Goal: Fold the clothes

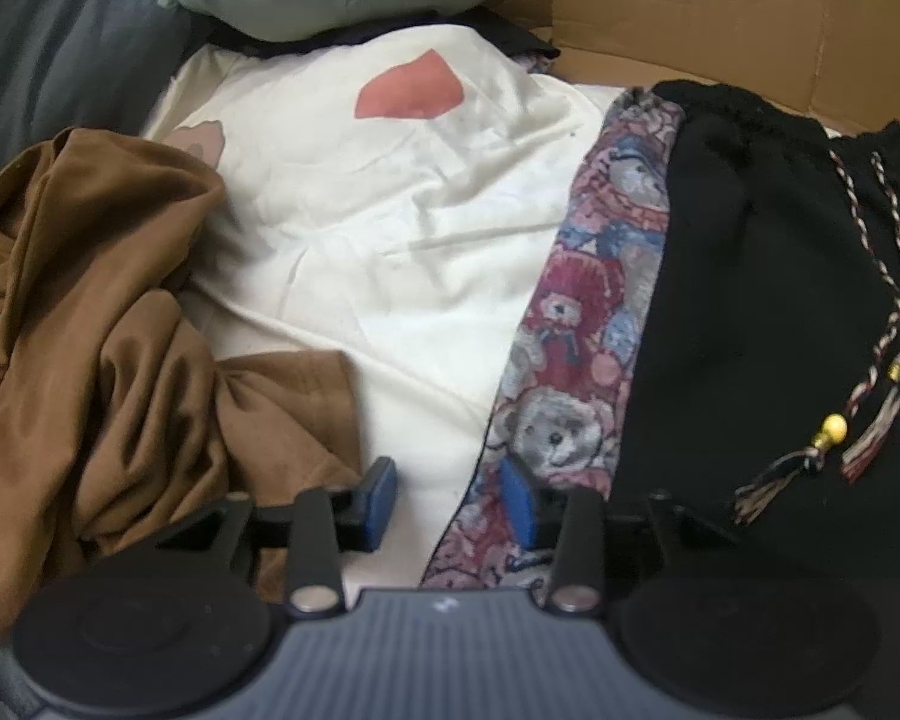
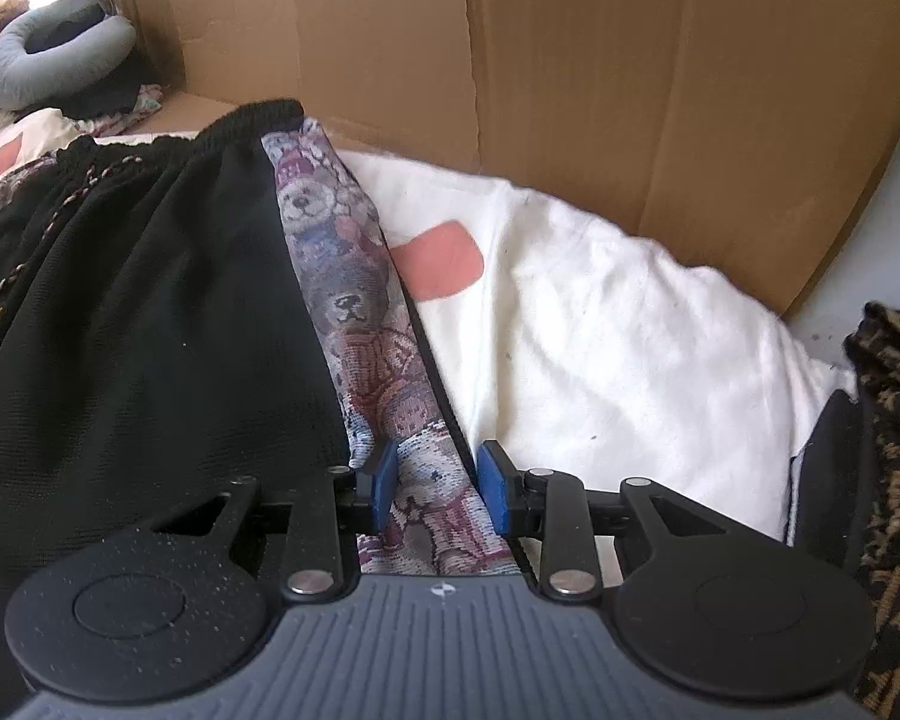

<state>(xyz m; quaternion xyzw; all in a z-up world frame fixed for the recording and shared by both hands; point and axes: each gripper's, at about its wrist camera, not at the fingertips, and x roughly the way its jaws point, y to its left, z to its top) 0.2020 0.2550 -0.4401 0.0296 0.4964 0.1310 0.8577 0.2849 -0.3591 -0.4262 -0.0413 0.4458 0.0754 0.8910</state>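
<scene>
While black trousers (image 2: pixel 150 330) lie flat for folding, the right gripper (image 2: pixel 437 483) pinches their teddy-bear side stripe (image 2: pixel 354 312) at six o'clock; the left gripper (image 1: pixel 450 501) sits released at the opposite stripe.

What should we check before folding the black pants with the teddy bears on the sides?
1. Left gripper free of cloth: ok. Its jaws stand apart over the cream blanket, with nothing between them.
2. Right gripper on the teddy bear stripe: cannot tell. The stripe sits between the pads, but whether they pinch it is unclear.
3. Black pants lying flat: ok, mostly smooth.
4. Drawstring tassels tucked away: not ok, they lie loose on top.
5. Brown garment out of the way: not ok, it is bunched beside the left gripper.
</scene>
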